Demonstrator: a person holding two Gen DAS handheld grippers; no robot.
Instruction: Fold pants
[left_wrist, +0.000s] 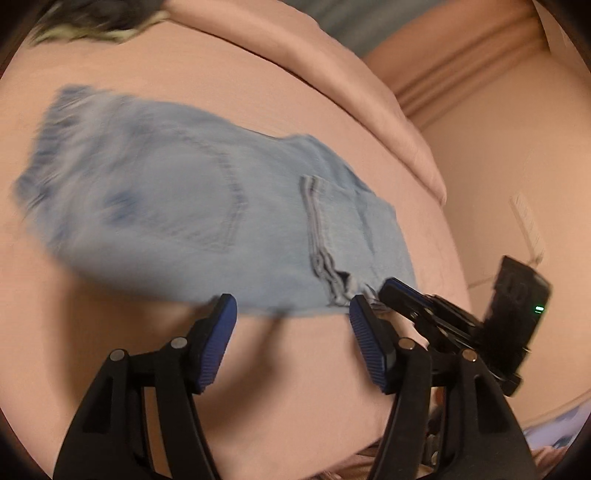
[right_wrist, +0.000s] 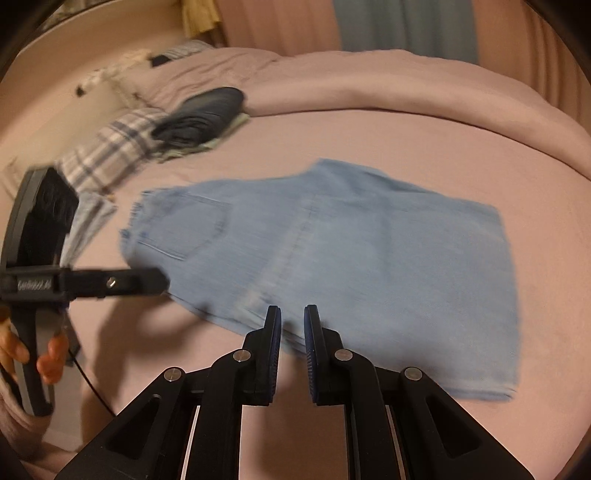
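Two claws were in play, one pair of pants. Nearest, the left claw (left_wrist: 291, 314) stood with its blue pads apart, nothing between them, hovering over the near edge of the pants. The right claw (right_wrist: 291, 325) had its pads drawn almost together with only a narrow slit, and no cloth was caught in it; in the left wrist view its tip lay just beside the near corner of the denim. One hand (right_wrist: 33, 354) showed at the left, fingers wrapped round the left tool's handle.

The pants (right_wrist: 332, 258), light blue denim, lay folded flat in the middle of the bed (right_wrist: 443, 140), one back pocket facing up, frayed hems toward the left. Motion blur smeared the cloth edges.

Farther back: one dark folded garment (right_wrist: 203, 114) on a small pile, one plaid pillow (right_wrist: 110, 147) beside it, and one bunched pink duvet (right_wrist: 369, 85) along the far side. Curtains (right_wrist: 406, 26) hung behind.
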